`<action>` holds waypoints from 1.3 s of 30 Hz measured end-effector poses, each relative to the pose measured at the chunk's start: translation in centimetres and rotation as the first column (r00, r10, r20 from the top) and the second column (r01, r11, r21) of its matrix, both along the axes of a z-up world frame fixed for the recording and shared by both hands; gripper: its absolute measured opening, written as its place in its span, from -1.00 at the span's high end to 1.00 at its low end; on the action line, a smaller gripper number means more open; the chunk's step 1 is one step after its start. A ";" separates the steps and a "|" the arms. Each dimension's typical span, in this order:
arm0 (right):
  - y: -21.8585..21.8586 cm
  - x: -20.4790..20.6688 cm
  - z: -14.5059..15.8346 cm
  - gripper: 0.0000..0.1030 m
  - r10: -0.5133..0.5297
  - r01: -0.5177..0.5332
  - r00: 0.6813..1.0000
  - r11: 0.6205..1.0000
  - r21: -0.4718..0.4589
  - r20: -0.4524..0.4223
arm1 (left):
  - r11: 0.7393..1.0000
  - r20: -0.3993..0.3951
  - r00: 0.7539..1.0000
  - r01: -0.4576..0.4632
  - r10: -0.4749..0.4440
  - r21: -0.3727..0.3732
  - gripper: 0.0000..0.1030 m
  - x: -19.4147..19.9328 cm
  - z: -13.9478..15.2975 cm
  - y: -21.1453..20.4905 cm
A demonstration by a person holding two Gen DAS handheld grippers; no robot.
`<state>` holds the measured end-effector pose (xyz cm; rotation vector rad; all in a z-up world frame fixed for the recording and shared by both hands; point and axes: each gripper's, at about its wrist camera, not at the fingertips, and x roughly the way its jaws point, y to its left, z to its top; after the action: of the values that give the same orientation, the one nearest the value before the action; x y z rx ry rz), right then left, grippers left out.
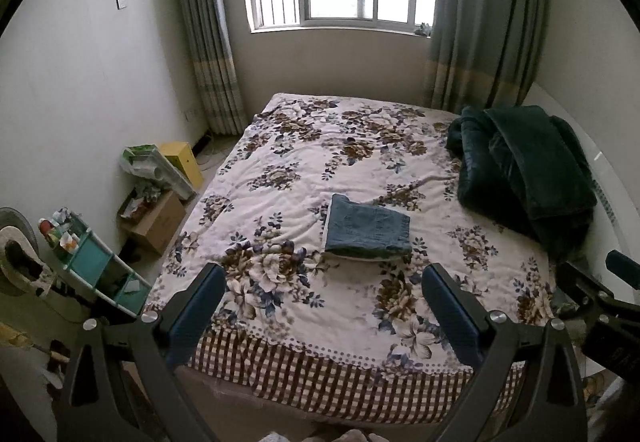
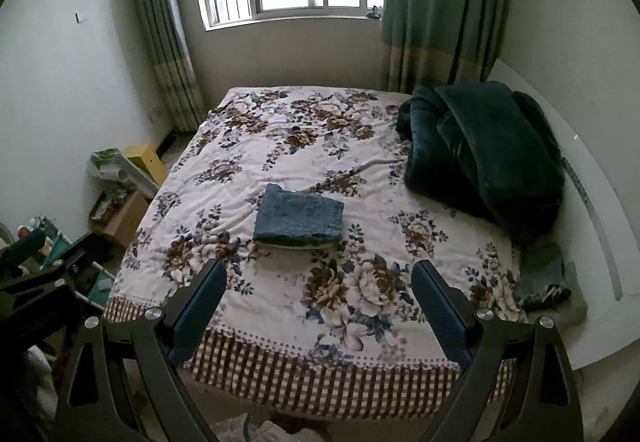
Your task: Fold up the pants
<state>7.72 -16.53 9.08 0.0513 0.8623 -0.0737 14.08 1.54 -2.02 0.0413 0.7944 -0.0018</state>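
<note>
pants [image 1: 368,228]: folded, laid mid-bed [image 1: 304,169], blanket [image 1: 528,169] at 2 o'clock | left gripper [image 1: 324,306]: held wide, empty | right gripper [image 2: 318,302]: held wide, empty | writing: none legible

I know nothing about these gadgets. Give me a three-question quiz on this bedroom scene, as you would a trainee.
1. True or false: the jeans lie folded on the bed.
2. What holds the jeans? A left gripper, B right gripper, C neither.
3. What dark thing is heaped at the bed's right side?

Key: 1 true. 2 C, both grippers are open, short of the jeans. 3 a green blanket.
</note>
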 end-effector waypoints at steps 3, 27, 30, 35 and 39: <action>0.1 -0.1 -0.4 -0.85 0.000 0.000 1.000 1.000 -0.004 -0.008 | 1.000 -0.002 1.000 0.000 0.000 0.006 -0.95 0.1 0.0 -0.1; 0.7 -0.2 -0.9 -0.95 0.008 -0.008 1.000 1.000 -0.011 -0.015 | 0.999 0.003 1.000 0.028 -0.028 0.031 -1.00 0.5 0.0 0.2; 0.8 -0.3 -0.9 -0.95 0.005 -0.005 1.000 1.000 -0.006 -0.015 | 0.999 0.003 0.999 0.032 -0.032 0.038 -1.00 0.5 0.0 0.2; 0.7 -0.2 -0.9 -0.95 0.007 -0.007 1.000 1.000 -0.008 -0.015 | 0.999 0.003 0.999 0.034 -0.034 0.036 -1.00 0.5 0.0 0.2; 0.7 -0.2 -1.0 -0.95 0.008 -0.008 1.000 1.000 -0.007 -0.019 | 0.999 0.002 0.999 0.036 -0.036 0.036 -1.00 0.5 0.0 0.2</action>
<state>7.51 -15.84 8.09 0.0411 0.8812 -0.0699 14.61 1.70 -1.99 0.0892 0.7906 -0.0217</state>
